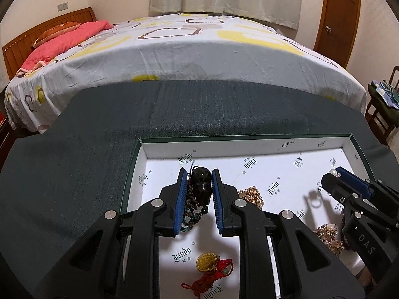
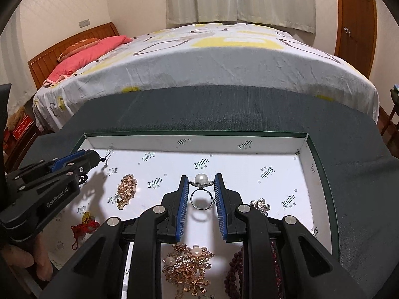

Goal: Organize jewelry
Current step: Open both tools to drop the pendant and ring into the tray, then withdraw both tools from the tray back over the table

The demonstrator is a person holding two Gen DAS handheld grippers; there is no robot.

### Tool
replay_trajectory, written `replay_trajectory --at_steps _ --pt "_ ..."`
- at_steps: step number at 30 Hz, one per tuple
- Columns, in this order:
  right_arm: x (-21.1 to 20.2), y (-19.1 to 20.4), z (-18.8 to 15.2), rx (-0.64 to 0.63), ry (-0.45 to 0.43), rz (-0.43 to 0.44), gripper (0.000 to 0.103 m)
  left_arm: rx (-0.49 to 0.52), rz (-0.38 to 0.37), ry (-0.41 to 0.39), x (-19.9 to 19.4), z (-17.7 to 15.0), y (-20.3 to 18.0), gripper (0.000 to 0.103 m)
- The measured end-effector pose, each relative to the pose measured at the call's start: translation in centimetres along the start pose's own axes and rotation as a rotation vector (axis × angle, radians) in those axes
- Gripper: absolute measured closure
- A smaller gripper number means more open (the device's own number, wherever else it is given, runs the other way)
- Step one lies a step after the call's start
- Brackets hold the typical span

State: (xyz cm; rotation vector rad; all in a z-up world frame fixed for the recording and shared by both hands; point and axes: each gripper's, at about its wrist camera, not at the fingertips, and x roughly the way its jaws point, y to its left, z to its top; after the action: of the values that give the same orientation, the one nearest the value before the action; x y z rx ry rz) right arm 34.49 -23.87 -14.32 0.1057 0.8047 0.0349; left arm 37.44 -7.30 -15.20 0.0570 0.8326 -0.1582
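Note:
A shallow white-lined box [image 1: 261, 147] [image 2: 194, 142] with a green rim lies on a dark cloth. My left gripper [image 1: 199, 174] is shut on a black pendant [image 1: 202, 182] with a braided cord [image 1: 190, 214], held above the box floor; it also shows at the left of the right wrist view [image 2: 92, 158]. My right gripper [image 2: 200, 178] is shut on a pearl ring [image 2: 201, 186], its band hanging between the pads, and it shows in the left wrist view [image 1: 335, 173]. On the box floor lie a gold charm with red cord [image 1: 208, 264] [image 2: 84, 221], a gold brooch [image 2: 127, 190] [image 1: 251, 194], a pearl flower brooch [image 2: 189, 266] [image 1: 329, 234], a crystal brooch [image 2: 260, 205] and dark red beads [image 2: 234, 274].
The dark cloth [image 1: 87, 154] covers the table around the box. A bed [image 1: 187, 49] with a patterned sheet and pink pillow stands behind. A wooden door [image 1: 336, 17] is at the back right, and a chair [image 1: 381, 104] stands at the right.

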Motion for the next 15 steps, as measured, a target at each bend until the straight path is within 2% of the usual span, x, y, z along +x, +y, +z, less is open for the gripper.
replay_trajectory --at_steps 3,5,6,7,10,12,15 --pt "0.2 0.2 0.0 -0.007 0.006 -0.004 0.079 0.01 0.003 0.006 0.1 0.2 -0.1 0.079" --pt "0.2 0.2 0.1 -0.002 0.003 -0.003 0.067 0.014 0.01 -0.005 -0.1 0.2 -0.2 0.065" --pt "0.0 0.2 0.1 0.004 -0.01 0.001 0.053 0.015 0.016 -0.012 -0.3 0.2 -0.3 0.053" --pt "-0.2 0.2 0.2 0.005 -0.022 0.0 0.047 0.014 0.021 -0.021 -0.5 0.2 -0.3 0.048" --pt "-1.1 0.1 0.1 -0.001 -0.043 -0.007 0.046 0.019 0.039 -0.054 -1.5 0.2 -0.5 0.043" --pt "-2.3 -0.1 -0.3 0.01 -0.065 0.0 0.046 0.019 0.041 -0.073 -2.6 0.0 -0.5 0.035" --pt "-4.3 -0.5 -1.1 0.016 -0.091 0.003 0.046 0.017 0.037 -0.103 -4.4 -0.5 -0.7 0.032"
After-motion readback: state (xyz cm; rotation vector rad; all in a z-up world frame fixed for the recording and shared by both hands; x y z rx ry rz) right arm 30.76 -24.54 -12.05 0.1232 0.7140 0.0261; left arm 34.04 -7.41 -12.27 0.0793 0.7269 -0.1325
